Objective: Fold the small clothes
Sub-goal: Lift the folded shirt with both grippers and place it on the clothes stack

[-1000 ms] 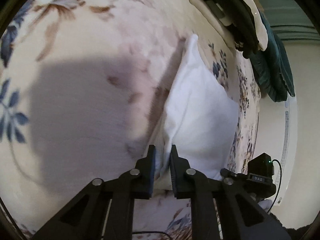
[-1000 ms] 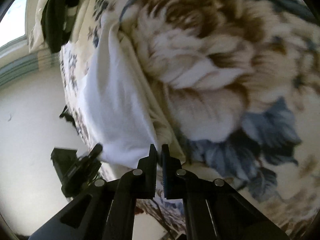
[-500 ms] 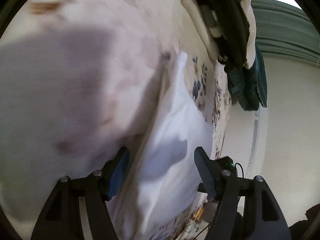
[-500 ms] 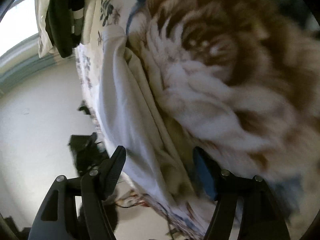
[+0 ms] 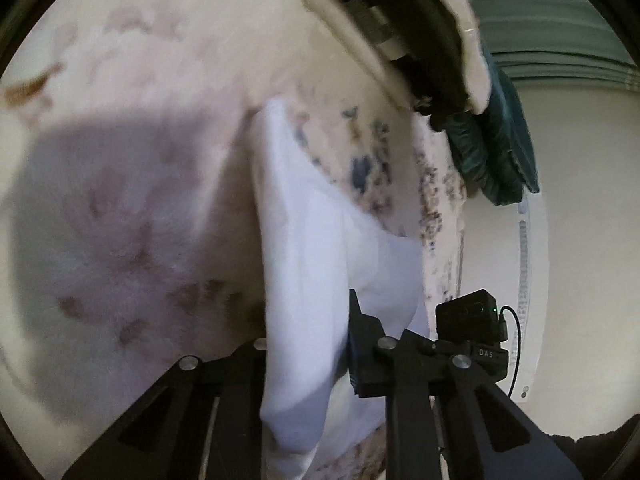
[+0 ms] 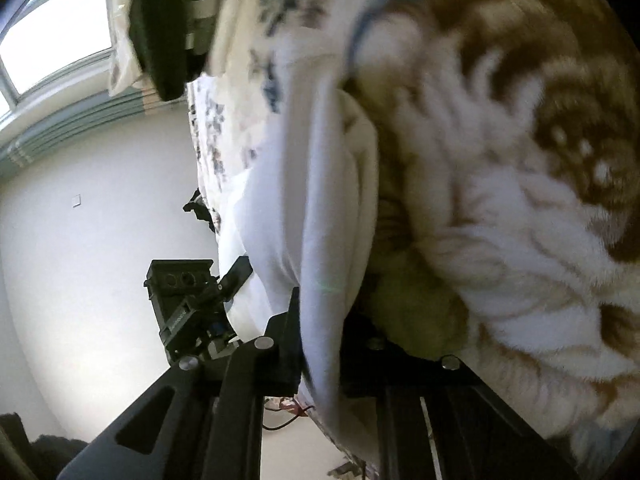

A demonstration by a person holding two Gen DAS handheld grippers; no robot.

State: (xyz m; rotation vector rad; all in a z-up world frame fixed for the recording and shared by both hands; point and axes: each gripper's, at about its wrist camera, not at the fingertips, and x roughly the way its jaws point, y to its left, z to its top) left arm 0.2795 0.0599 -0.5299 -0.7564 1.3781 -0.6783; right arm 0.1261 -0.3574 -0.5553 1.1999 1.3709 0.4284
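Soft white garment (image 5: 304, 264) draped between left gripper (image 5: 308, 344); fuzzy floral blanket (image 5: 120, 220).

Your right gripper (image 6: 320, 344) has a fold of the soft white cloth garment (image 6: 320, 208) between its black fingers (image 6: 286, 344). Right of them lies the fuzzy brown-and-cream floral blanket (image 6: 520, 200); left, your other black gripper (image 6: 192, 304).

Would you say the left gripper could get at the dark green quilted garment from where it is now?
Probably not yet: the left gripper is shut on the white cloth, and the dark green quilted garment lies well beyond it at the bed's far edge.
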